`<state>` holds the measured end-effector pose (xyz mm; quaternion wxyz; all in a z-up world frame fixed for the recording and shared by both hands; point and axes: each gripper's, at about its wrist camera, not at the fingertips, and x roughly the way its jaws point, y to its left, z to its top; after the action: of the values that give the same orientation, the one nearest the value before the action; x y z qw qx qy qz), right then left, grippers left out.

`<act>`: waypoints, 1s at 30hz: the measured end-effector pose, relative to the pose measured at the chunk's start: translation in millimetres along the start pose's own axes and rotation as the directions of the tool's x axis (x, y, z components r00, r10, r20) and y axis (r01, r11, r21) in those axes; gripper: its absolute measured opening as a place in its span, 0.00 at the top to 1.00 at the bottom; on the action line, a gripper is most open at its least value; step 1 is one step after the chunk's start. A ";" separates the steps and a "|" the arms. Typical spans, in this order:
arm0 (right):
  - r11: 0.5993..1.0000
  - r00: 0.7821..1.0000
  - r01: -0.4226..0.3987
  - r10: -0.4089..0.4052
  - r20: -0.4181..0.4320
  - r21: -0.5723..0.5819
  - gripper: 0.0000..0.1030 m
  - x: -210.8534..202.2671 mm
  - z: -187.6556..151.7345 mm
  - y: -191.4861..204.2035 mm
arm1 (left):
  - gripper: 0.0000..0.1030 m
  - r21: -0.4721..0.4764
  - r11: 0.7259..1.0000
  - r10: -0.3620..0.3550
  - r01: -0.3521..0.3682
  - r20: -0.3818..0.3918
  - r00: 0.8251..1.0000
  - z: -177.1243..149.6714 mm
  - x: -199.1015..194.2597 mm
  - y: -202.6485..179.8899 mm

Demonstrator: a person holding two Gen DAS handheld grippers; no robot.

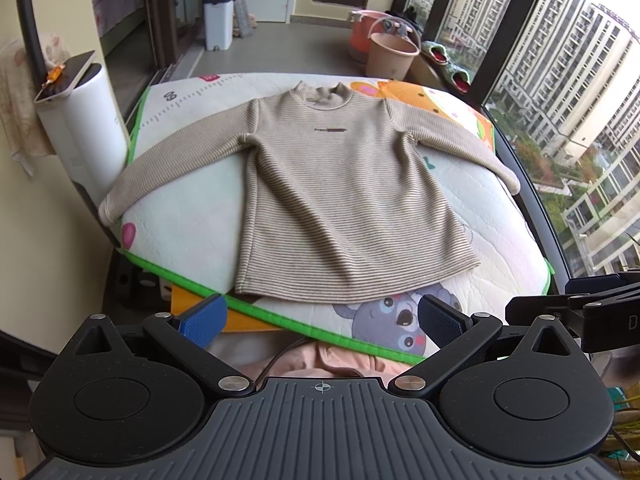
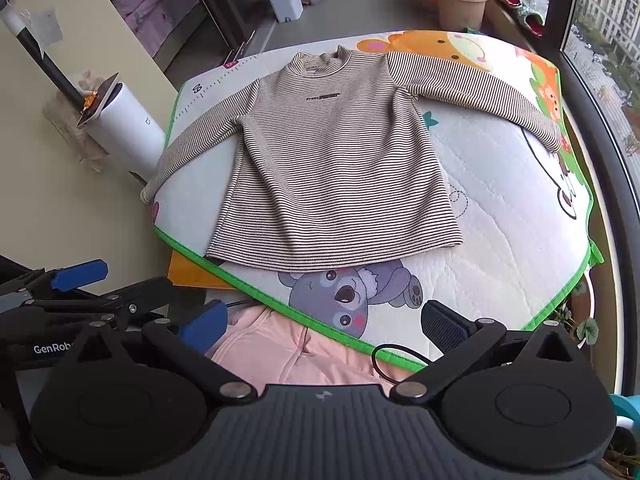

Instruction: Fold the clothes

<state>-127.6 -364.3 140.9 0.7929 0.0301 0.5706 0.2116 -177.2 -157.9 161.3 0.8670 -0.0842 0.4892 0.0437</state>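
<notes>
A beige striped long-sleeved top lies flat, front up, on a quilted cartoon mat, collar at the far side and both sleeves spread out. The left sleeve cuff hangs over the mat's left edge. My left gripper hovers open just short of the hem, nothing between its blue pads. My right gripper is also open and empty, held back over the mat's near green edge. The left gripper shows at the left of the right wrist view.
A white cylindrical appliance with a phone on top stands left of the mat. Pink buckets and a white bin sit on the floor beyond. A pink garment lies below the grippers. Windows run along the right.
</notes>
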 end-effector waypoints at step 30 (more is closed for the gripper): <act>1.000 0.999 -0.007 0.007 -0.037 0.014 0.00 14.5 6.3 -4.3 | 0.00 -0.013 1.000 -0.001 0.001 -0.043 0.999 9.8 17.2 8.2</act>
<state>-116.8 -361.5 128.9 0.7812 0.0338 0.5865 0.2110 -161.3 -148.1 150.7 0.8557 -0.0910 0.5075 0.0447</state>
